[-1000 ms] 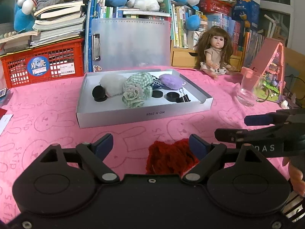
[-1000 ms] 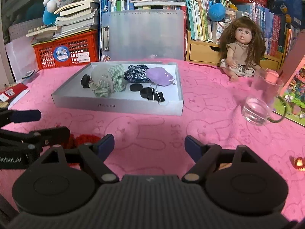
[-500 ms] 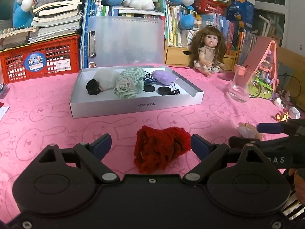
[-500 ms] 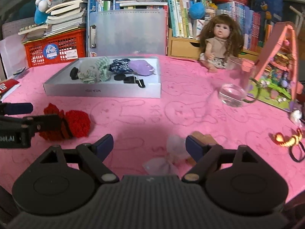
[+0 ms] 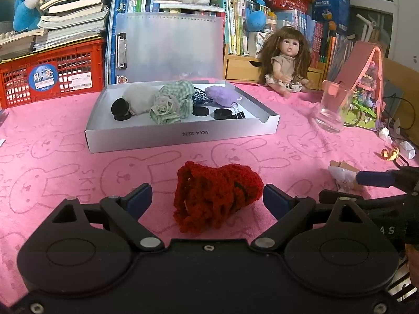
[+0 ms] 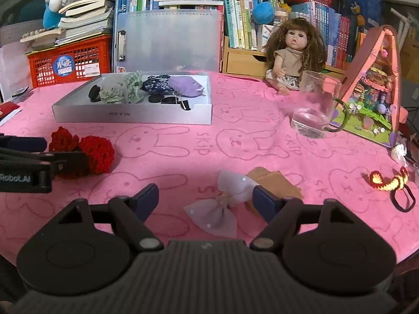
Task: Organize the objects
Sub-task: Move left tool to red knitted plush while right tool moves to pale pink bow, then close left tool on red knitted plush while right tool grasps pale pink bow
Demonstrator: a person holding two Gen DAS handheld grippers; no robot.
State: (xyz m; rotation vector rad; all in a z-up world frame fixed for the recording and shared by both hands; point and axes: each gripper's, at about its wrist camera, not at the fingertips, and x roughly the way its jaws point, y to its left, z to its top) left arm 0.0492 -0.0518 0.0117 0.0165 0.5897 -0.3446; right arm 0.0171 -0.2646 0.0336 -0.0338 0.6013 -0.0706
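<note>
A red knitted scrunchie [image 5: 217, 196] lies on the pink cloth between the open fingers of my left gripper [image 5: 208, 200]; it also shows in the right wrist view [image 6: 83, 154]. A pale lilac bow [image 6: 222, 209] on a brown card [image 6: 275, 183] lies between the open fingers of my right gripper [image 6: 205, 201]. A grey shallow box [image 5: 180, 134] farther back holds scrunchies, black discs and a binder clip. A red-and-yellow hair tie [image 6: 387, 183] lies at the right.
A glass mug [image 6: 316, 110] stands at the right, with a pink toy house [image 6: 377, 91] behind it. A doll [image 5: 285, 60] sits at the back. A red crate [image 5: 52, 76], a clear folder [image 5: 170, 49] and books line the back.
Both grippers have drawn back toward me. The red scrunchie now lies fully in view ahead of the left fingers, and the bow has come into view between the right fingers.
</note>
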